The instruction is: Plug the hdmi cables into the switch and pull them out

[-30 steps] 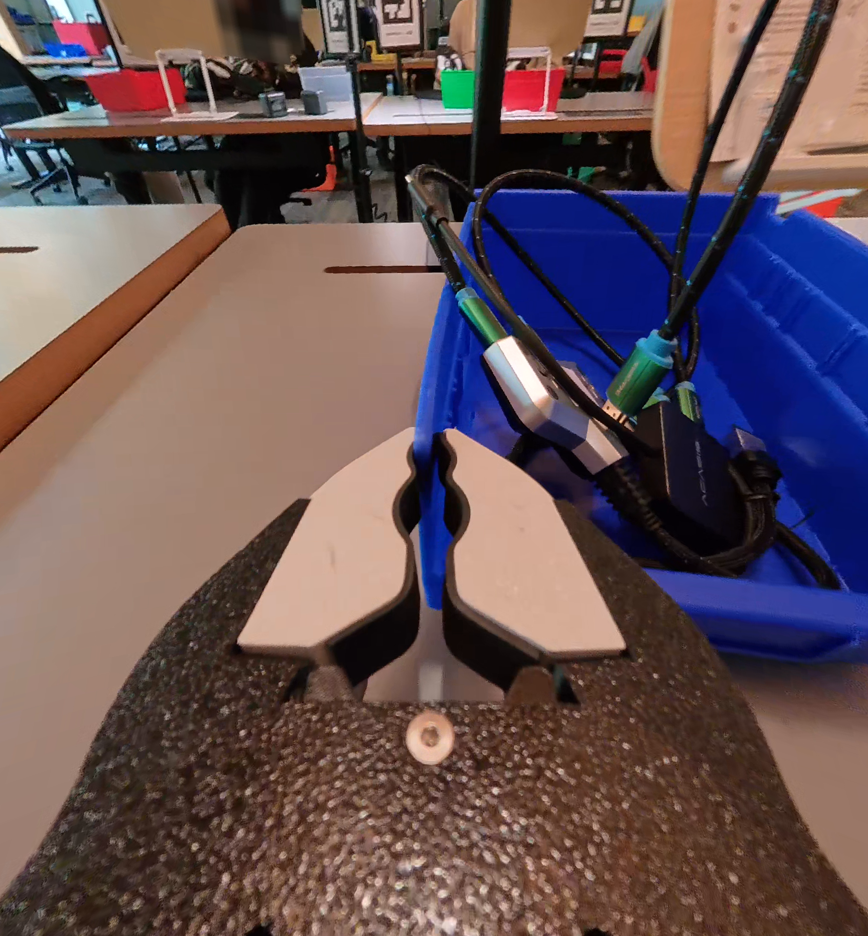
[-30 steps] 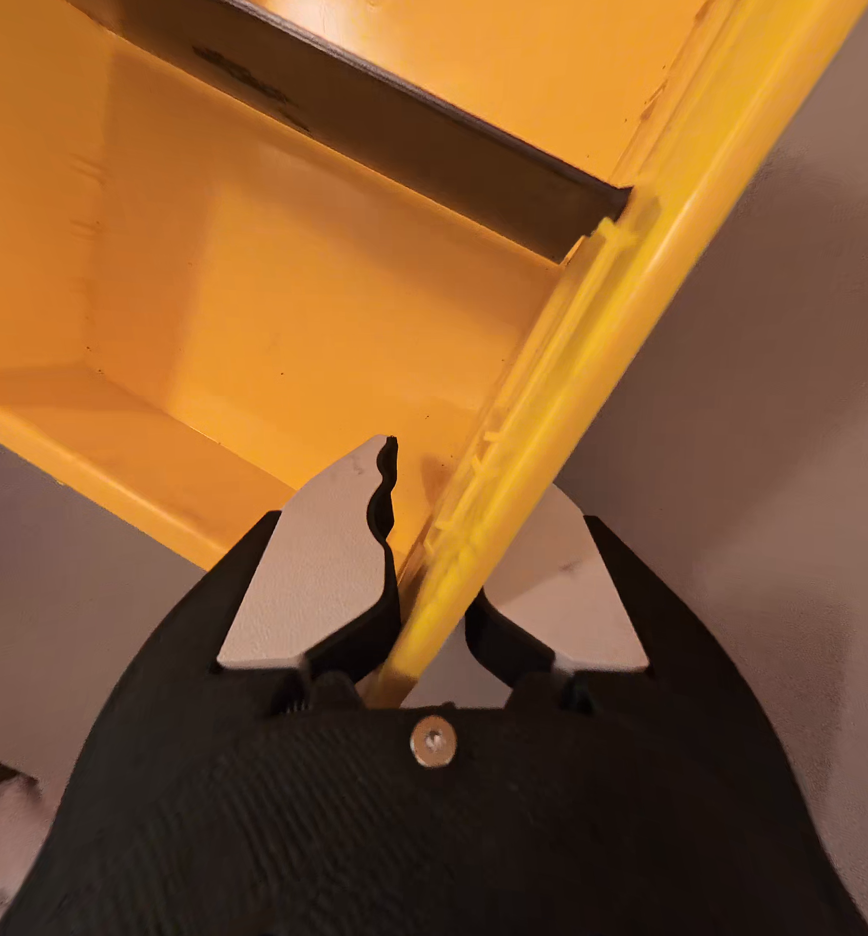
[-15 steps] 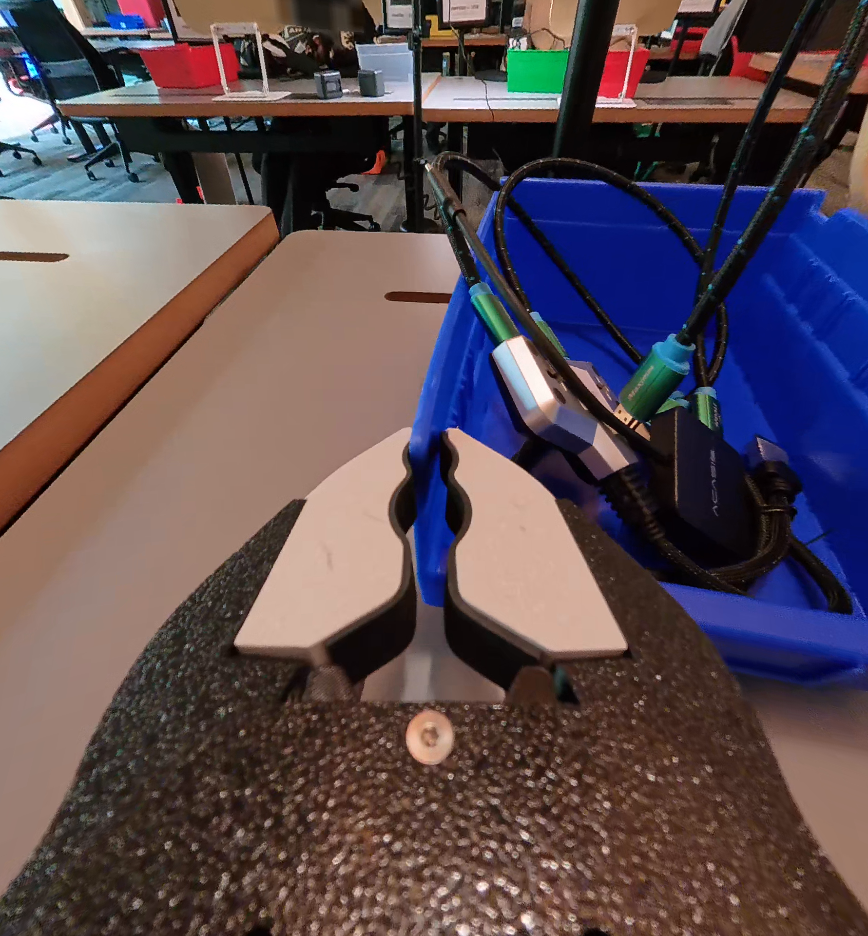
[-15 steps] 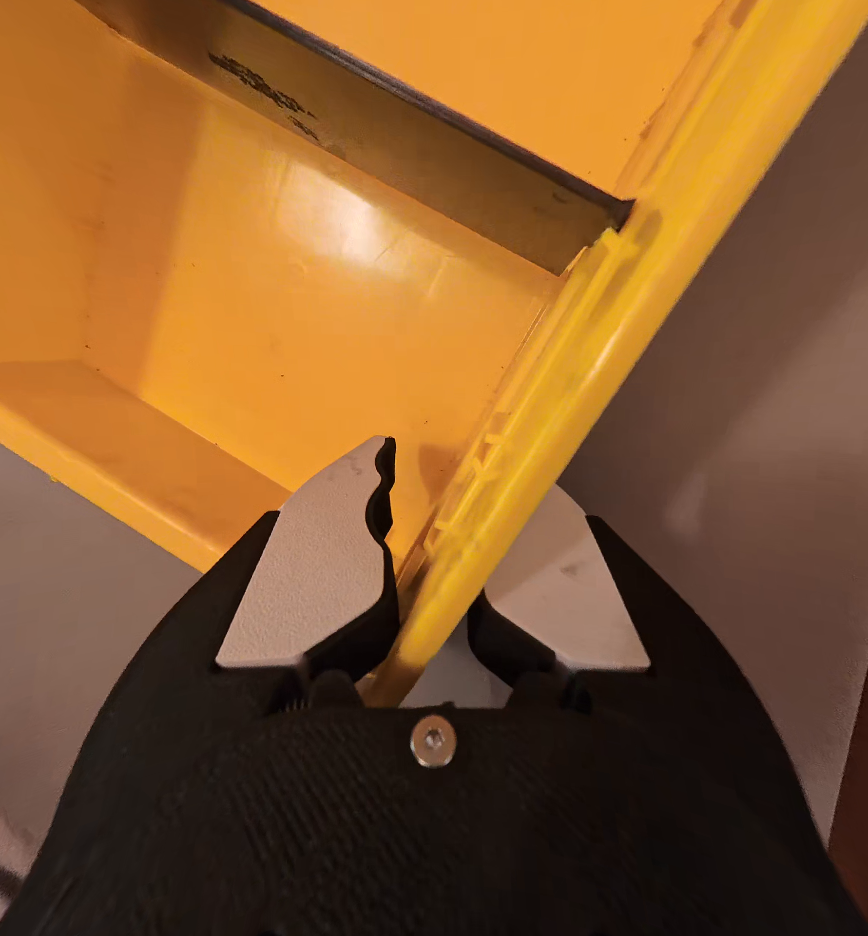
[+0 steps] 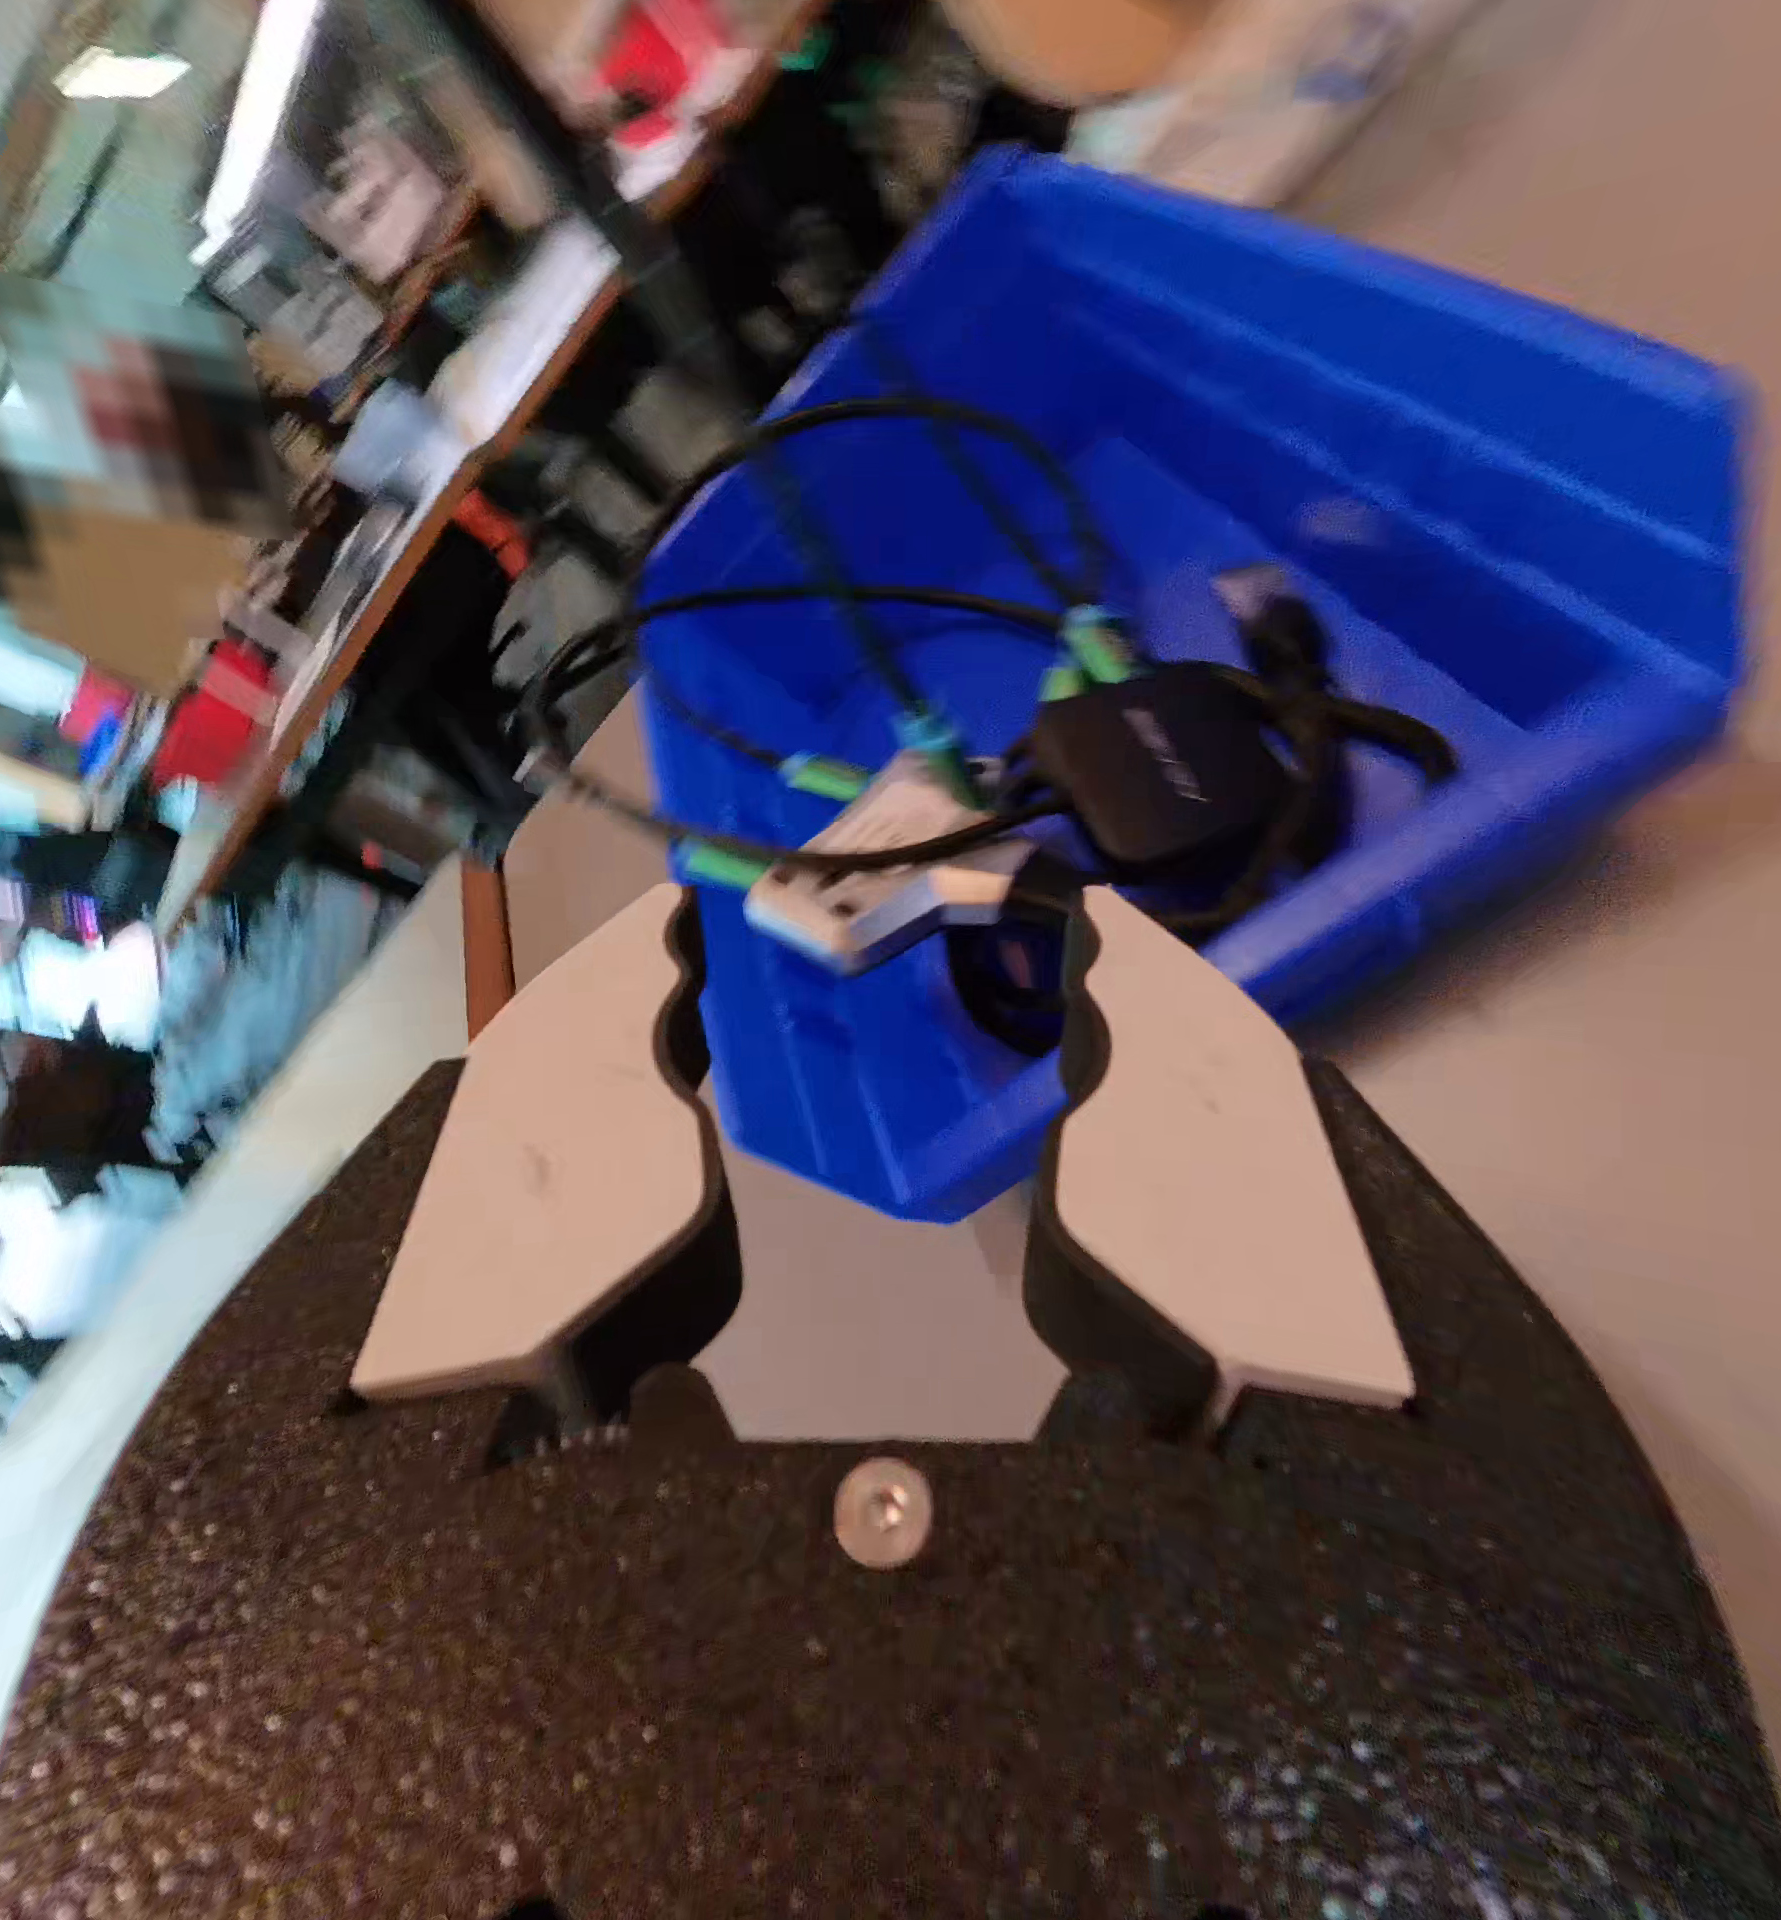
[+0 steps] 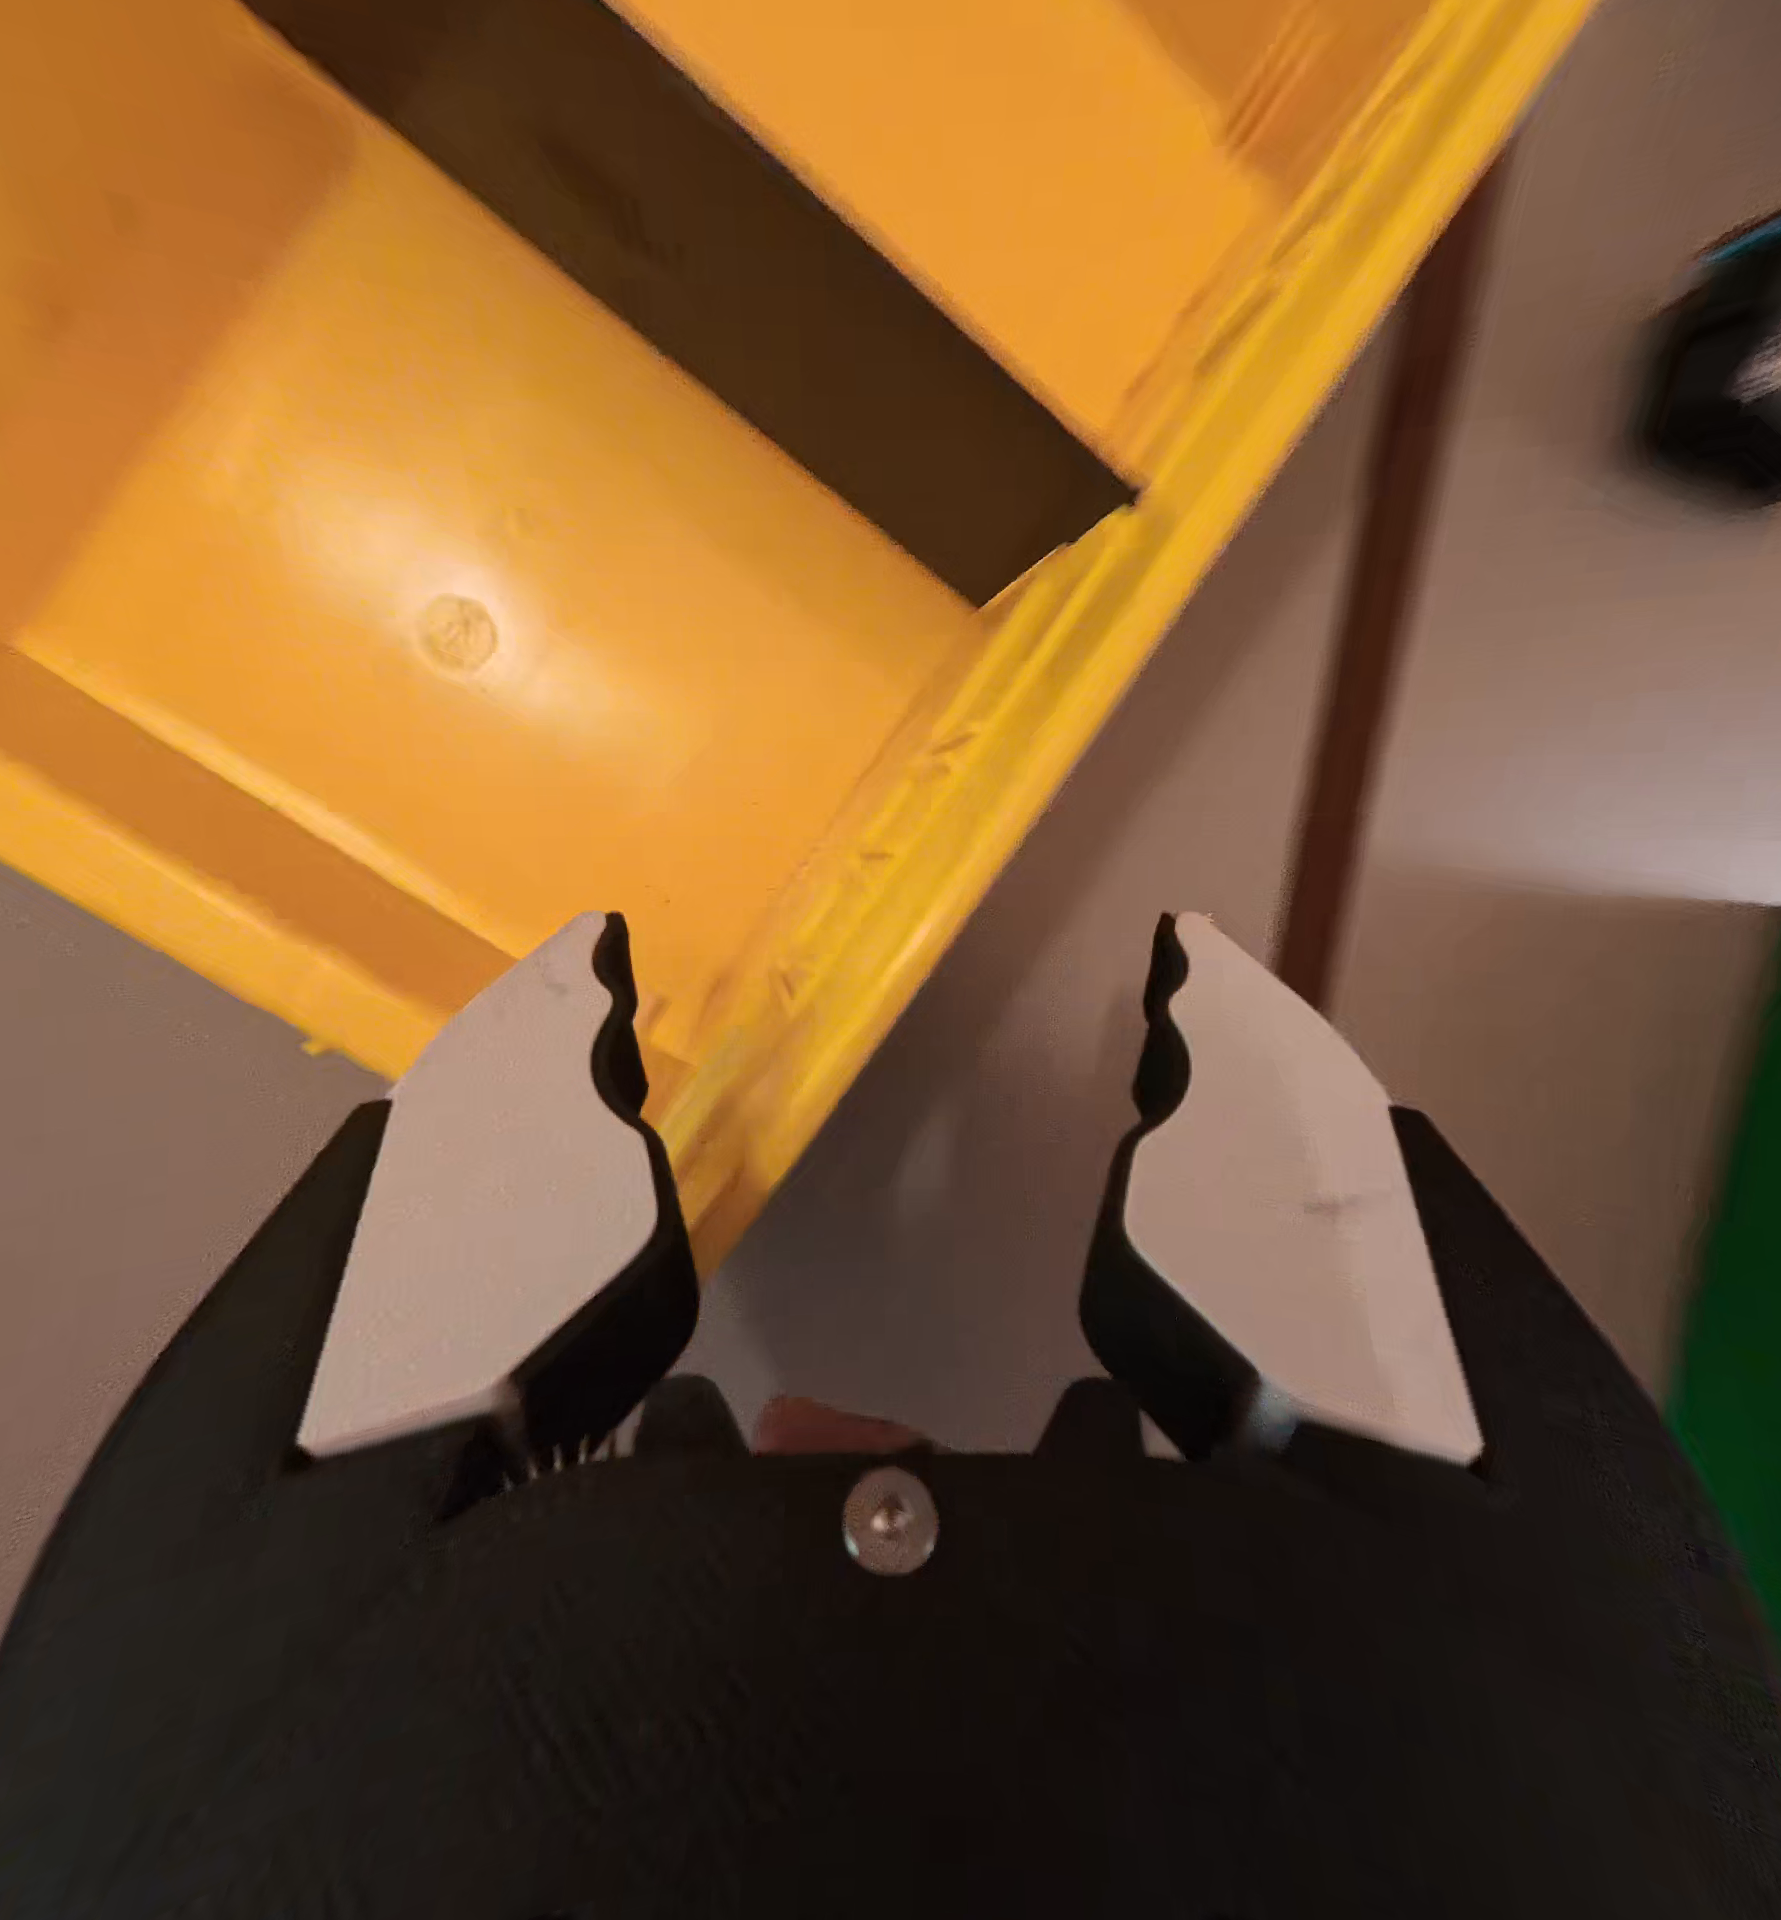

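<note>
On a pale table (image 5: 1592, 1195), the left gripper (image 5: 881, 914) hangs with its fingers spread wide and nothing between them, poised just short of the near corner of a blue bin (image 5: 1281, 343) that sits tilted across the left wrist view. Inside the bin lies a silver switch (image 5: 875, 883), resting high against the near wall, with green-collared hdmi cables (image 5: 813, 774) plugged into it and looping in black arcs above the rim. Just beside it sits a black box (image 5: 1166, 769) with more green plugs at its far end and a bundle of dark cord (image 5: 1312, 717) curled against its side. The room beyond (shelves, desks, red crates) is smeared by motion blur.

The right gripper (image 6: 886, 925) is likewise wide open and holds nothing. Its left fingertip (image 6: 574, 977) overlaps the lower corner of a yellow bin (image 6: 1021, 727), whose ribbed rim runs diagonally up to the right, passing between the fingers without touching the right one. A dark divider (image 6: 720, 270) crosses the bin's interior. To the right, a brown table edge (image 6: 1385, 582) and a blurred dark object (image 6: 1748, 384) show.
</note>
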Tool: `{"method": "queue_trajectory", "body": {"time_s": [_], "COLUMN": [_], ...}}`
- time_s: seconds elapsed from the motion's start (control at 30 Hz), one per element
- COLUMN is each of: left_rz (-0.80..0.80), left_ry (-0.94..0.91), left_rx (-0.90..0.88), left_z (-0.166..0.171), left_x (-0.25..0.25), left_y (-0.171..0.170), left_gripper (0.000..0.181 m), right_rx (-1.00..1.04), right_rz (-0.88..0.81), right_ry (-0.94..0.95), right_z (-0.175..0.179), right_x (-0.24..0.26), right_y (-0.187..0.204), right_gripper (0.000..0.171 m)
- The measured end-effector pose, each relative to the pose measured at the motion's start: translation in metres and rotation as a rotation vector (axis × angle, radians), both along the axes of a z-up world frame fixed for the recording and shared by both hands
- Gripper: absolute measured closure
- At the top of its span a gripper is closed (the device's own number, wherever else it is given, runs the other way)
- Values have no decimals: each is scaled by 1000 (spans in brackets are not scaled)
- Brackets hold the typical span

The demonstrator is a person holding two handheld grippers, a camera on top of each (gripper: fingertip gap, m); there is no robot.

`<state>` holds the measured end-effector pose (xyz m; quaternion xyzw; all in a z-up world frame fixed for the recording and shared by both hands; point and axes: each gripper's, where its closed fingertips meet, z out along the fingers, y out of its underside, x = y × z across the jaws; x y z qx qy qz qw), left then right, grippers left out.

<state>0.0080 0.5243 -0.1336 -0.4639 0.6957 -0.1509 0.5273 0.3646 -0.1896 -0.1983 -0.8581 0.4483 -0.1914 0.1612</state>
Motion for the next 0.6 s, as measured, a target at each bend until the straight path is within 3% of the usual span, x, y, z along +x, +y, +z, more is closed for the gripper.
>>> {"method": "queue_trajectory", "body": {"time_s": [0.03, 0.1, 0.2, 0.3, 0.43, 0.6], "left_rz": [-93, -237, -334, -363, -333, -347], "left_ry": [98, 348, 618, 756, 916, 995], "left_rx": [87, 260, 452, 442, 477, 549], "left_z": [-2, -18, -36, -51, -64, -77], "left_x": [4, 9, 27, 49, 64, 73], "left_y": [-17, -39, -46, -42, -23, -15], "left_gripper": [111, 100, 100, 99, 98, 101], "right_rx": [-20, 34, 196, 455, 536, 479], "right_rz": [4, 55, 214, 377, 503, 544], "right_ry": [-94, -254, -500, -737, -760, -725], "right_z": [18, 55, 104, 139, 133, 123], "right_x": [-1, -12, -36, -63, -94, -98], "right_y": [1, 24, 81, 144, 175, 179], "right_gripper": [77, 72, 68, 71, 72, 71]}}
